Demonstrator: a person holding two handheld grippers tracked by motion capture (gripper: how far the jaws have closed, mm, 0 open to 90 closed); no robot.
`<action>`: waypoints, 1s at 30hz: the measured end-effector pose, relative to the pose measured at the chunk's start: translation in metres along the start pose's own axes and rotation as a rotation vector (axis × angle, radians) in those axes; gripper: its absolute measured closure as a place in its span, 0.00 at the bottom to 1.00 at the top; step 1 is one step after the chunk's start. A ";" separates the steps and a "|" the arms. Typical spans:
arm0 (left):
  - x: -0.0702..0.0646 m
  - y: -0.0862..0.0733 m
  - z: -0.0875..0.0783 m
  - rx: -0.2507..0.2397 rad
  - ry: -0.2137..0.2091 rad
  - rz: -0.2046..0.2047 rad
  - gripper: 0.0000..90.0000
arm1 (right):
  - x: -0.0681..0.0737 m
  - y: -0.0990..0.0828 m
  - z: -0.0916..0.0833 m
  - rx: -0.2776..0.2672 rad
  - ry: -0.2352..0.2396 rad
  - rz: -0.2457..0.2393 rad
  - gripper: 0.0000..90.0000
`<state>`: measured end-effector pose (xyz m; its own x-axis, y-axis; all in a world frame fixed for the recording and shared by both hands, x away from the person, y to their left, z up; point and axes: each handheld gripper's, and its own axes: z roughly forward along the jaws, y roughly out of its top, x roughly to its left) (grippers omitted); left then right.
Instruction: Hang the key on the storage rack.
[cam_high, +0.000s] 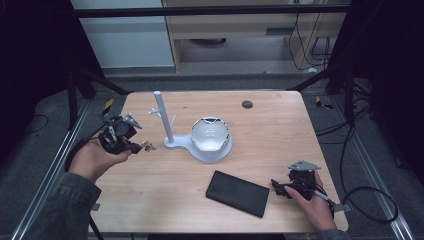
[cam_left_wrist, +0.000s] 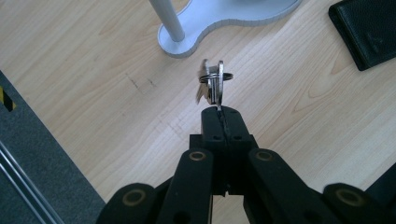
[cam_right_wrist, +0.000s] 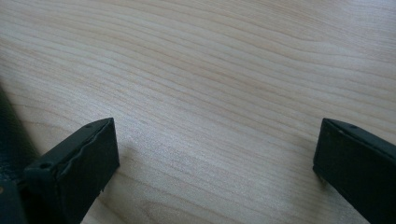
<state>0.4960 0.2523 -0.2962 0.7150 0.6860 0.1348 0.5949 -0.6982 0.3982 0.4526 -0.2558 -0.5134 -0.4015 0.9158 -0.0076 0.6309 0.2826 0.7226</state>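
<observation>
My left gripper (cam_high: 136, 146) is clamped tight, held up off to my left. My right gripper (cam_right_wrist: 212, 163) sits low, jaws wide apart.

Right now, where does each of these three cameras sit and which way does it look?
High view: above the table, looking forward and down; both forearms and hands show.
Left gripper view: on the left claw, looking along shut jaws pinching keys.
Right gripper view: on the right claw, jaws open over bare wood.
High and left views share the white stand.
</observation>
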 end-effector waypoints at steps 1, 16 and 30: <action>0.002 0.002 -0.002 0.001 -0.001 0.000 1.00 | 0.000 0.000 0.000 0.000 0.001 0.000 0.00; 0.026 0.039 -0.024 0.008 0.051 -0.021 1.00 | 0.000 0.000 0.000 0.000 0.000 0.000 0.00; 0.052 0.052 -0.018 0.002 0.068 -0.097 1.00 | 0.000 0.000 0.000 -0.002 0.001 0.001 0.00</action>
<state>0.5573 0.2556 -0.2523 0.6279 0.7624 0.1568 0.6608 -0.6286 0.4101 0.4526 -0.2558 -0.5135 -0.4016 0.9158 -0.0064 0.6302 0.2814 0.7236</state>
